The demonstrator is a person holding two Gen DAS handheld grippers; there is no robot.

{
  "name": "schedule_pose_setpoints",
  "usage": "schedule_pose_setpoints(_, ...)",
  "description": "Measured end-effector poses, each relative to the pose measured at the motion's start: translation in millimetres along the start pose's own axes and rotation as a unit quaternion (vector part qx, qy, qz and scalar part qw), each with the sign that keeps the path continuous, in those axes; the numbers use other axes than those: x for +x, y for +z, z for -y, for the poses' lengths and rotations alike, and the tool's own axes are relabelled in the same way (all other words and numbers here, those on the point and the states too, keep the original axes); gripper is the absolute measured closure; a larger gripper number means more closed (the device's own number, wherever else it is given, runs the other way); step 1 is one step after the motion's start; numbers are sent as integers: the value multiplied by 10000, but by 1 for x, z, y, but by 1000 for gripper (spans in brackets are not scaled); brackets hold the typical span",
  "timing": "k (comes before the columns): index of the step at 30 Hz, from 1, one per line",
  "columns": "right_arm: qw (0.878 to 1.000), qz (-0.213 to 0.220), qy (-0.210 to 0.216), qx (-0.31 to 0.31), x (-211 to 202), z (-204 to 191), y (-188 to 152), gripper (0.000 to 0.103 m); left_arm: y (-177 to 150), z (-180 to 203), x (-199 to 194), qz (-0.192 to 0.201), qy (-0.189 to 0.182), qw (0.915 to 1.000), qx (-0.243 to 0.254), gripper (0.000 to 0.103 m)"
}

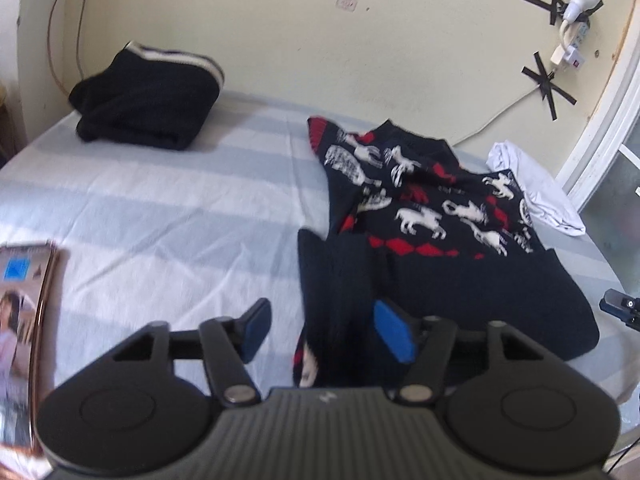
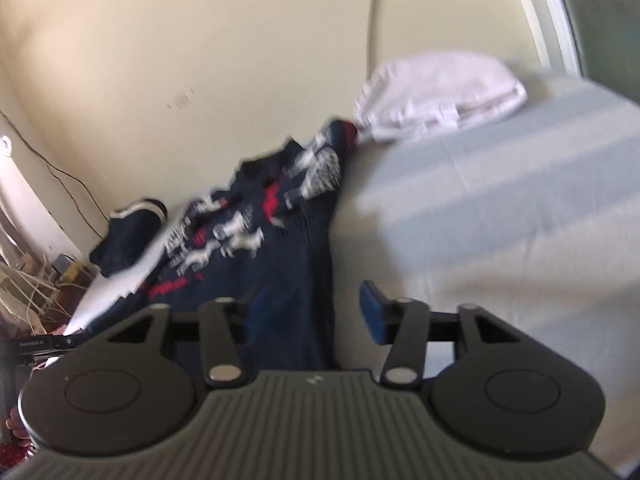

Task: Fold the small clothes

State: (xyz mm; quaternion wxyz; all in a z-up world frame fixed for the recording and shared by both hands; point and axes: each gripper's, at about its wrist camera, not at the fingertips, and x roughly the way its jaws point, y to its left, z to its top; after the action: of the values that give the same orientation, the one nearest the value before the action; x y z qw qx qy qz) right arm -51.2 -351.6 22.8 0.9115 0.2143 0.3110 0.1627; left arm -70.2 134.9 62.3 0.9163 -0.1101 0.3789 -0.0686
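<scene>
- Left gripper point(image 1: 320, 330): fingers apart, nothing clamped. The blue pads point(image 1: 392, 334) are clear of fabric as far as I can see; the right one sits over the dark hem, the left one over bare sheet.
- Right gripper point(image 2: 316, 314): fingers apart too, nothing pinched. Right pad is visible over the sheet; the left one is lost against the dark knit, so contact there I cannot tell.
- Patterned sweater point(image 1: 432, 216): navy knit with white animal figures and red diamonds, lying on the bed point(image 1: 160, 208), partly folded, upper part bunched toward the wall. Its plain navy lower part is nearest my left gripper.
- From the right wrist view the same sweater point(image 2: 248, 236) runs along the left of the frame, its edge just ahead of the fingers. View is blurred.
- Folded dark garment point(image 1: 148, 100) with pale striped trim sits at the far left of the bed against the wall, well apart from the sweater.
- White folded cloth point(image 1: 532, 184) at the far right corner of the bed, just beside the sweater's top end.
- Striped light blue and white sheet covers the bed.
- Magazine point(image 1: 24, 320) at the left edge of the left view.
- Bulb and power strip point(image 1: 576, 12) taped to the wall with black tape.
</scene>
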Motion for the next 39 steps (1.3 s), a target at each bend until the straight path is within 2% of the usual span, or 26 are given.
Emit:
schedule_pose_setpoints(1, 9999, 37, -26, -130, 4, -1, 4, 43, 5, 2, 3, 67, -31, 9999, 86, 24)
schedule_pose_setpoints(2, 9996, 31, -74, -253, 10, -3, 6, 43, 10, 4, 8, 96, -41, 9998, 141, 20)
schedule_pose_setpoints(3, 9993, 0, -112, -349, 18, -5, 8, 43, 14, 5, 14, 70, -49, 9998, 151, 20)
schedule_pose_setpoints(4, 9991, -46, -132, -404, 26, -5, 10, 43, 18, 6, 21, 10, -94, 9998, 147, 27)
schedule_pose_setpoints(5, 9991, -94, -131, -404, 34, -3, 12, 43, 19, 7, 28, -40, -153, 9997, 162, 48)
schedule_pose_setpoints(6, 9991, -136, -108, -391, 43, -3, 14, 43, 21, 9, 36, -113, -194, 9995, 218, 65)
schedule_pose_setpoints(7, 9990, -180, -55, -401, 49, -2, 15, 50, 21, 11, 44, -217, -121, 9993, 271, 92)
schedule_pose_setpoints(8, 9988, -213, -17, -439, 55, -1, 17, 63, 21, 12, 49, -263, -6, 9993, 281, 92)
schedule_pose_setpoints(9, 9983, -249, -49, -520, 61, -3, 17, 92, 21, 13, 47, -184, 11, 9994, 276, 92)
schedule_pose_setpoints(11, 9978, -104, -96, -641, 61, -8, 20, 93, 23, 14, 27, 258, -113, 9991, 326, 92)
schedule_pose_setpoints(13, 9966, 314, 66, -762, 46, -14, 25, 93, 27, 17, 7, 782, -130, 9959, 441, 92)
schedule_pose_setpoints(15, 9947, 631, 58, -805, 34, -16, 30, 93, 34, 21, 4, 984, -48, 9940, 475, 92)
schedule_pose_setpoints(16, 9945, 697, 3, -781, 34, -14, 32, 93, 39, 22, 11, 929, -7, 9943, 515, 92)
schedule_pose_setpoints(18, 9961, 506, -187, -697, 47, -6, 33, 92, 42, 24, 39, 584, 145, 9955, 732, 86)
schedule_pose_setpoints(21, 9965, -130, -529, -630, 73, 5, 34, 84, 42, 21, 79, -318, 639, 9920, 1041, 75)
schedule_pose_setpoints(23, 9951, -72, -637, -750, 68, 5, 45, 75, 53, 14, 70, -187, 546, 9930, 1030, 70)
schedule_pose_setpoints(25, 9946, 273, -498, -874, 55, 3, 69, 62, 78, 13, 59, 233, 733, 9922, 984, 63)
schedule_pose_setpoints(26, 9943, 354, -417, -920, 53, 0, 83, 59, 96, 15, 55, 448, 740, 9917, 947, 58)
schedule_pose_setpoints(28, 9944, 284, -197, -996, 65, -8, 117, 52, 131, 26, 61, 653, 619, 9918, 905, 54)
schedule_pose_setpoints(29, 9947, 159, -99, -1009, 77, -13, 132, 46, 148, 36, 70, 692, 504, 9918, 952, 47)
schedule_pose_setpoints(30, 9948, 5, 25, -1022, 94, -19, 147, 43, 162, 45, 83, 688, 406, 9915, 1024, 41)
schedule_pose_setpoints(31, 9943, -128, 131, -1052, 114, -24, 159, 36, 176, 56, 102, 637, 344, 9914, 1090, 30)
schedule_pose_setpoints(32, 9936, -260, 170, -1089, 136, -28, 170, 32, 187, 65, 122, 558, 339, 9914, 1133, 25)
schedule_pose_setpoints(33, 9930, -418, 145, -1097, 162, -31, 179, 27, 196, 75, 145, 464, 367, 9912, 1185, 25)
schedule_pose_setpoints(36, 9923, -884, 124, -862, 229, -34, 196, 27, 212, 96, 216, 77, 480, 9902, 1309, 22)
schedule_pose_setpoints(39, 9881, -1340, 145, -747, 282, -33, 199, 25, 219, 109, 271, -204, 618, 9879, 1411, 24)
